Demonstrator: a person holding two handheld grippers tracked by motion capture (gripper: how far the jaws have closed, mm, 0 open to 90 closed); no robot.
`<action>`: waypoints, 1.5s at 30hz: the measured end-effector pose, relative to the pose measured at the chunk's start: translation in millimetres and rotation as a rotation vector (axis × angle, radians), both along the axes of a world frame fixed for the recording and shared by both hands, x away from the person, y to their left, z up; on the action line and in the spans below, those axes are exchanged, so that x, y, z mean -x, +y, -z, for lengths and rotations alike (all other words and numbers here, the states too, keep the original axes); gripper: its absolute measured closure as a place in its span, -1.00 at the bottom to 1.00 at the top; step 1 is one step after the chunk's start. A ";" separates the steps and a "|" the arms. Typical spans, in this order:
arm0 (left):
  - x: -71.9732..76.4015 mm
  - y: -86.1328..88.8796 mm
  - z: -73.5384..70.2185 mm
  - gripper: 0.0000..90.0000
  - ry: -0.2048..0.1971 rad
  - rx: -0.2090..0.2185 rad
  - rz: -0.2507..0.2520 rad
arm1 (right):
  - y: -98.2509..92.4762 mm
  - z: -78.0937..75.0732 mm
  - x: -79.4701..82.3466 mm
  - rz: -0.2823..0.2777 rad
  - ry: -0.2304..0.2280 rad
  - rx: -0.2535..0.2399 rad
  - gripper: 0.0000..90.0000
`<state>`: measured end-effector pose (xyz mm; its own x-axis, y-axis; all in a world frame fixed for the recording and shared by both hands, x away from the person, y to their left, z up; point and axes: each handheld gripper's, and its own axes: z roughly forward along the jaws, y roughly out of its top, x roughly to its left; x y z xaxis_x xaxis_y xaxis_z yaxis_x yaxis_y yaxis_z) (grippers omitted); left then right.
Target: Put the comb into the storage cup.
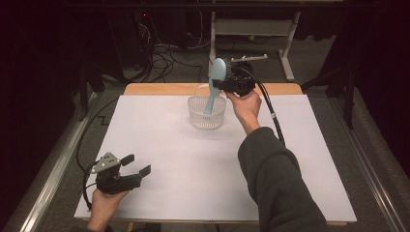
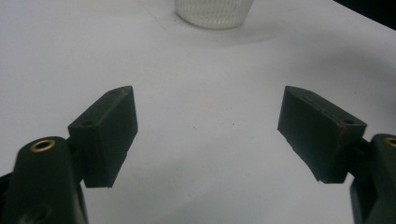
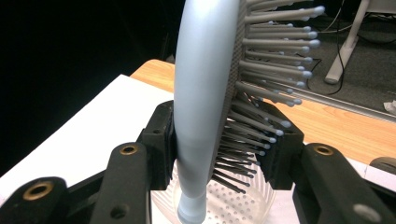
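Hairbrush [image 1: 215, 83] is clamped at its bristled head by the right gripper [image 1: 231, 83], its long axis near upright, handle pointed down into the white basket [image 1: 207, 118] directly below, at the table's far middle. The left gripper [image 1: 134, 166] is held apart, empty, near left.

White table [image 1: 183, 169], wooden edge at the far side. White perforated basket [image 1: 207, 113] with a handle, standing at the far centre. Light blue hairbrush [image 1: 215, 82], upright, handle end down inside the basket, head above the rim. Right gripper [image 1: 231, 81], jaws clamped on the brush head (cable trailing down over the table), held by a right hand [image 1: 246, 107] in a dark sleeve. Left gripper [image 1: 133, 166], jaws apart and holding nothing, resting near the front left corner, held by a left hand [image 1: 104, 205]. Cables on the floor beyond.
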<state>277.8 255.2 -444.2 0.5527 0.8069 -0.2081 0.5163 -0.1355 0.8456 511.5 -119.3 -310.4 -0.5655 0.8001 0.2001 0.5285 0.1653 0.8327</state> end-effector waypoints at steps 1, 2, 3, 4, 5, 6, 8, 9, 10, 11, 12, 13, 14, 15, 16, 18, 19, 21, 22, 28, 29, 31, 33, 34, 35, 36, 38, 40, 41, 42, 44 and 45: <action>0.1 0.0 -0.1 -0.57 0.000 -0.002 0.001 | 0.5 0.6 0.0 0.001 0.002 -0.002 0.21; 0.1 0.0 -0.1 -0.57 -0.001 -0.002 0.001 | 1.1 1.2 -0.1 0.001 0.003 -0.004 0.21; 0.1 -0.1 0.0 -0.57 0.000 -0.001 0.002 | 1.4 1.9 -0.5 -0.002 0.001 -0.002 0.21; 0.1 -0.2 0.1 -0.57 0.000 -0.002 0.003 | 2.0 2.5 -0.7 -0.002 0.004 -0.001 0.21; 0.0 -0.3 0.1 -0.57 0.000 -0.002 0.003 | 2.5 3.1 -0.8 -0.002 0.006 0.001 0.21; 0.0 -0.3 0.2 -0.57 0.001 -0.002 0.003 | 3.1 3.7 -0.8 -0.002 0.007 0.003 0.21; -0.1 -0.3 0.2 -0.57 0.002 0.001 0.004 | 4.1 5.0 -0.9 -0.004 0.010 0.003 0.21; 0.1 -0.4 0.2 -0.57 0.002 0.000 0.004 | 4.5 5.8 -1.1 -0.005 0.007 0.005 0.20; 0.2 -0.5 0.1 -0.57 0.001 0.000 0.005 | 4.7 6.5 -1.1 -0.005 0.009 0.007 0.20; 0.3 -0.6 0.1 -0.57 0.000 -0.001 0.006 | 4.8 7.3 -1.2 -0.005 0.011 0.008 0.20; 0.3 -0.7 0.1 -0.57 0.000 -0.001 0.006 | 4.9 8.1 -1.2 -0.003 0.015 0.009 0.20; 0.2 -0.7 0.1 -0.57 0.000 -0.002 0.007 | 4.7 9.0 -1.3 -0.002 0.015 0.010 0.20; 0.3 -0.7 0.1 -0.57 0.000 -0.001 0.007 | 4.5 9.9 -1.4 -0.001 0.016 0.011 0.20; 0.3 -0.7 0.0 -0.57 -0.001 -0.001 0.006 | 4.1 10.8 -1.6 0.001 0.017 0.010 0.20; 0.3 -0.6 0.0 -0.57 -0.001 -0.001 0.006 | 3.7 11.7 -1.7 0.002 0.020 0.009 0.20; 0.3 -0.6 0.1 -0.57 -0.001 0.000 0.005 | 2.9 13.7 -2.3 0.003 0.019 0.010 0.20; 0.3 -0.6 0.1 -0.57 -0.001 -0.001 0.006 | 2.9 14.5 -2.4 0.005 0.023 0.010 0.20; 0.3 -0.8 0.1 -0.57 -0.001 -0.001 0.006 | 3.0 16.0 -2.5 0.007 0.028 0.009 0.20; 0.4 -0.8 0.0 -0.57 -0.001 -0.002 0.006 | 3.0 16.9 -2.8 0.005 0.027 0.009 0.20; 0.5 -0.7 -0.1 -0.57 -0.003 -0.001 0.005 | 5.8 21.3 -3.3 0.000 0.034 0.027 0.20; 0.5 -0.7 -0.1 -0.57 -0.003 -0.002 0.005 | 6.1 22.0 -3.7 -0.002 0.031 0.027 0.20; 0.5 -0.7 -0.1 -0.57 -0.003 -0.002 0.006 | 7.0 22.9 -3.6 -0.001 0.034 0.028 0.19; 0.5 -0.6 -0.1 -0.57 -0.003 -0.001 0.006 | 8.1 23.8 -3.7 -0.002 0.035 0.029 0.19; 0.5 -0.7 -0.1 -0.57 -0.003 -0.001 0.007 | 8.7 24.2 -3.7 -0.002 0.035 0.030 0.19; 0.5 -0.7 -0.1 -0.57 -0.003 -0.002 0.007 | 9.0 24.6 -3.7 -0.004 0.036 0.031 0.19; 0.4 -0.8 0.0 -0.57 -0.002 -0.002 0.009 | 9.5 25.1 -3.9 -0.005 0.036 0.032 0.19; 0.2 -1.4 0.3 -0.57 0.000 -0.004 0.012 | 11.0 26.3 -4.1 -0.006 0.043 0.037 0.19; 0.3 -1.9 0.3 -0.57 0.000 -0.005 0.015 | 12.2 27.4 -4.5 -0.008 0.042 0.048 0.18; 0.3 -1.8 0.3 -0.57 0.000 -0.005 0.015 | 12.4 28.0 -4.6 -0.008 0.045 0.048 0.18; 0.3 -1.5 0.3 -0.57 0.000 -0.004 0.015 | 12.5 29.0 -5.1 -0.008 0.045 0.049 0.18; 0.3 -1.2 0.3 -0.57 0.000 -0.003 0.014 | 12.8 30.3 -5.6 -0.006 0.049 0.055 0.18; 0.3 -1.1 0.3 -0.57 0.000 -0.003 0.014 | 12.8 30.9 -5.9 -0.006 0.047 0.058 0.17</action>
<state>277.5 254.1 -444.5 0.5642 0.7996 -0.2057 0.5143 -0.1455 0.8452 517.4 -106.5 -341.3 -0.5614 0.8076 0.1803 0.5658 0.2157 0.7958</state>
